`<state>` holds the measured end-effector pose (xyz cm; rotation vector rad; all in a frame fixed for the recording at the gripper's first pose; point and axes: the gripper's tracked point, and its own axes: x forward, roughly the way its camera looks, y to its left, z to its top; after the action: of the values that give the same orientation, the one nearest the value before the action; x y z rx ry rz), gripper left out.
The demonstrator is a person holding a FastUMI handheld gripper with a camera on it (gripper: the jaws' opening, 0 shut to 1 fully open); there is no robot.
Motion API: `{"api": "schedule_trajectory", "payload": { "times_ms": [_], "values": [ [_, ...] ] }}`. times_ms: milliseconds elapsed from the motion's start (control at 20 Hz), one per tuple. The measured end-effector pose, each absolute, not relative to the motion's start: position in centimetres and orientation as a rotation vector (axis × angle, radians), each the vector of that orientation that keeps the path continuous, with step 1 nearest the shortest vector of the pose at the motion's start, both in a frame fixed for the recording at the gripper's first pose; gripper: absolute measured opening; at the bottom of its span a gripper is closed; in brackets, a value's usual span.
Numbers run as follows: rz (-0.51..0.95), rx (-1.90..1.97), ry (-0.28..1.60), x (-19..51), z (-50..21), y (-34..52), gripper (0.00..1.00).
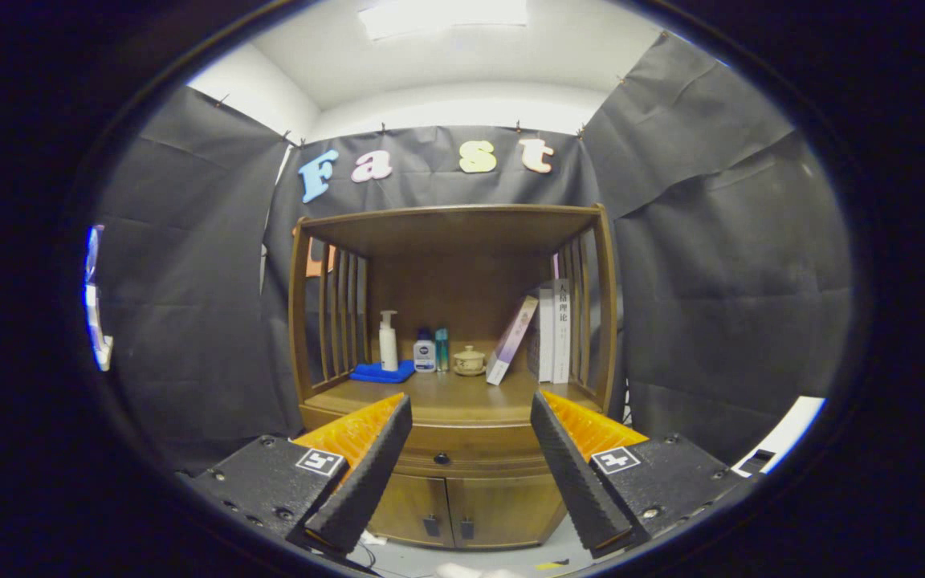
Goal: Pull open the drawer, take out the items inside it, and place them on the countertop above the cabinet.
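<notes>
A wooden cabinet (454, 241) stands ahead against the booth wall. Its drawer (470, 445) is closed, with a small dark knob (442, 459) in the front, seen between my two fingers. The countertop (446, 395) lies just above the drawer. My gripper (470, 425) is open, held well back from the cabinet, nothing between its fingers. The drawer's contents are hidden.
At the back of the countertop stand a white pump bottle (388, 341) on a blue cloth (382, 372), two small bottles (431, 352), a lidded ceramic jar (469, 361) and several books (547, 331). Two lower doors (462, 507) sit under the drawer. Slatted sides flank the shelf.
</notes>
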<state>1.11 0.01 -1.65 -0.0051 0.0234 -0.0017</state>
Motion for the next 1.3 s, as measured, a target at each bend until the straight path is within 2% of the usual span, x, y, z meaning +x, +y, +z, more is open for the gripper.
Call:
{"api": "schedule_trajectory", "payload": {
  "times_ms": [900, 1150, 1300],
  "values": [
    [0.008, -0.035, 0.219, 14.2, -18.4, 3.6, 0.98],
    [0.012, -0.041, 0.267, 17.5, -20.6, 3.9, 0.91],
    [0.008, -0.071, 0.284, 18.4, -21.7, 3.7, 0.81]
  ]
}}
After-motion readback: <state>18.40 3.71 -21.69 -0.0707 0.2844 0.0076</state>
